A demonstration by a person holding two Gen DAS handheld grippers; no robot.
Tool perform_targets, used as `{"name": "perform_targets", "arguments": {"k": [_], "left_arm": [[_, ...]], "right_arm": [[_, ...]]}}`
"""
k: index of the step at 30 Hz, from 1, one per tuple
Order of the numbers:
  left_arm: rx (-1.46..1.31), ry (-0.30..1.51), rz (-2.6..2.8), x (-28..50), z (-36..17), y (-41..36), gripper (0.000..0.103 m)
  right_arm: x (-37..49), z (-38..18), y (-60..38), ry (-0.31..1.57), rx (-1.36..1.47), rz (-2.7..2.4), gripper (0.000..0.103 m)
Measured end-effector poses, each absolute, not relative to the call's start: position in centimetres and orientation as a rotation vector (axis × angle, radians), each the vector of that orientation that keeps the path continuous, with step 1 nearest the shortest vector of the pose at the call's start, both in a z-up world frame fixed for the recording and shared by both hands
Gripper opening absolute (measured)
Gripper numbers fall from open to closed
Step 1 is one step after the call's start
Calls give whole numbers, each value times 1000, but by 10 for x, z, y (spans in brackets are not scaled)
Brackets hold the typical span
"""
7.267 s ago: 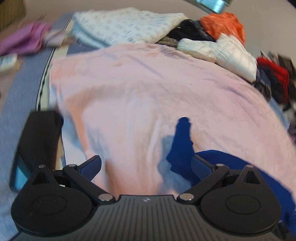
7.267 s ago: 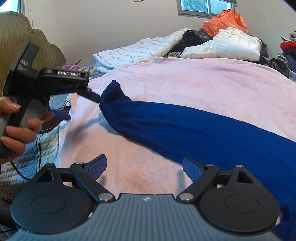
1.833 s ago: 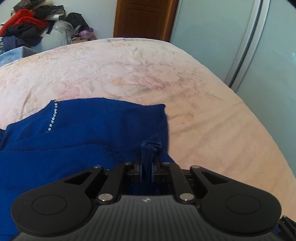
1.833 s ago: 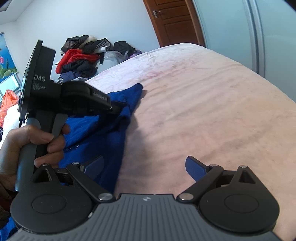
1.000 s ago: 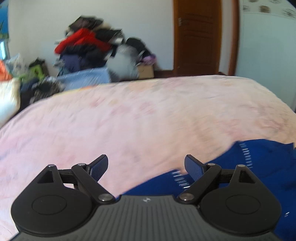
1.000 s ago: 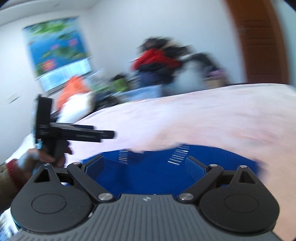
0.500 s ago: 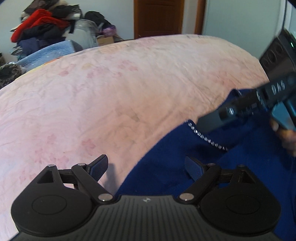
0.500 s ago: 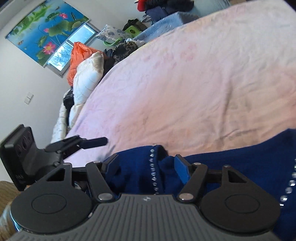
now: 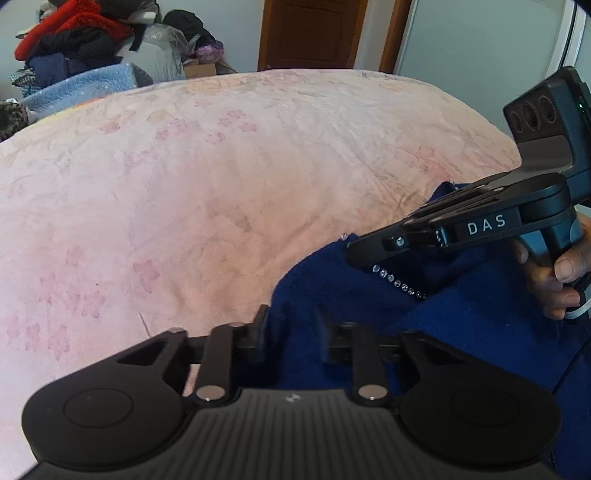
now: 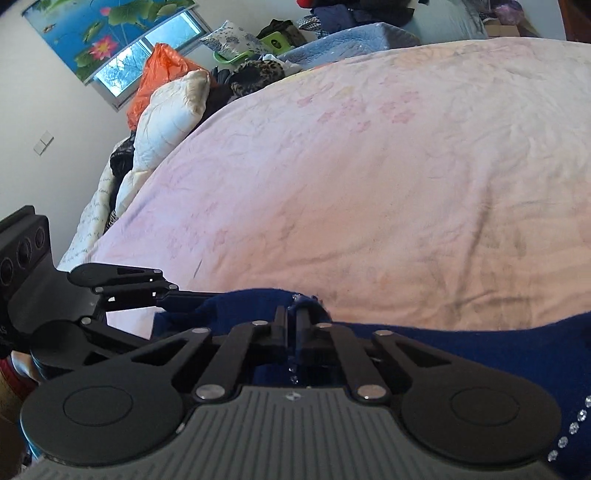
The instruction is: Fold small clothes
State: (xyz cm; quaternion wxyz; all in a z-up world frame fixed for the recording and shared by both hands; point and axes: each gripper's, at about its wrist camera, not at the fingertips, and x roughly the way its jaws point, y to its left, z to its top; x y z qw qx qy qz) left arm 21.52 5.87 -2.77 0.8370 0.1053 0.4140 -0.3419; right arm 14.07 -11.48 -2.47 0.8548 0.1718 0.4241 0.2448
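A dark blue garment (image 9: pixel 461 317) with a row of small rhinestones lies on the pink floral bedspread (image 9: pixel 221 177) at the near right. My left gripper (image 9: pixel 293 332) is nearly closed on a thick fold of its left edge. My right gripper (image 10: pixel 291 321) is shut on the blue garment (image 10: pixel 480 350) at its upper edge, close to the rhinestone trim. In the left wrist view the right gripper (image 9: pixel 354 251) reaches in from the right, held by a hand. In the right wrist view the left gripper (image 10: pixel 192 295) comes in from the left.
A pile of red, black and blue clothes (image 9: pixel 74 37) and a light blue blanket (image 9: pixel 81 85) lie beyond the far edge of the bed. A wooden door (image 9: pixel 310 33) stands behind. A white pillow (image 10: pixel 166 114) and an orange bag (image 10: pixel 155 74) sit by the window.
Both grippers were open half a second ago; each has now closed on the blue garment's edge. The right gripper has come closer to the left one.
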Motion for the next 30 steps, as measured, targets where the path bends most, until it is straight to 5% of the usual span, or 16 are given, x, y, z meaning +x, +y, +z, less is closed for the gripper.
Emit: {"name": "perform_targets", "arguments": {"k": [2, 13, 16, 17, 18, 23, 27, 30], "left_arm": [[189, 846, -694, 218, -26, 62, 11], [118, 761, -453, 233, -22, 79, 8], [134, 746, -414, 220, -9, 82, 8], [135, 741, -413, 213, -5, 84, 9], [137, 738, -407, 206, -1, 85, 9], [80, 786, -417, 156, 7, 94, 10], [52, 813, -527, 98, 3, 92, 16], [238, 784, -456, 72, -12, 75, 47]], "right_arm": [[138, -19, -120, 846, 363, 488, 6], [158, -22, -96, 773, 234, 373, 5], [147, -7, -103, 709, 211, 261, 42], [140, 3, -111, 677, 218, 244, 63], [126, 15, -120, 634, 233, 241, 70], [35, 51, -166, 569, 228, 271, 70], [-44, 34, -187, 653, 198, 333, 83], [-78, 7, -197, 750, 162, 254, 87]]}}
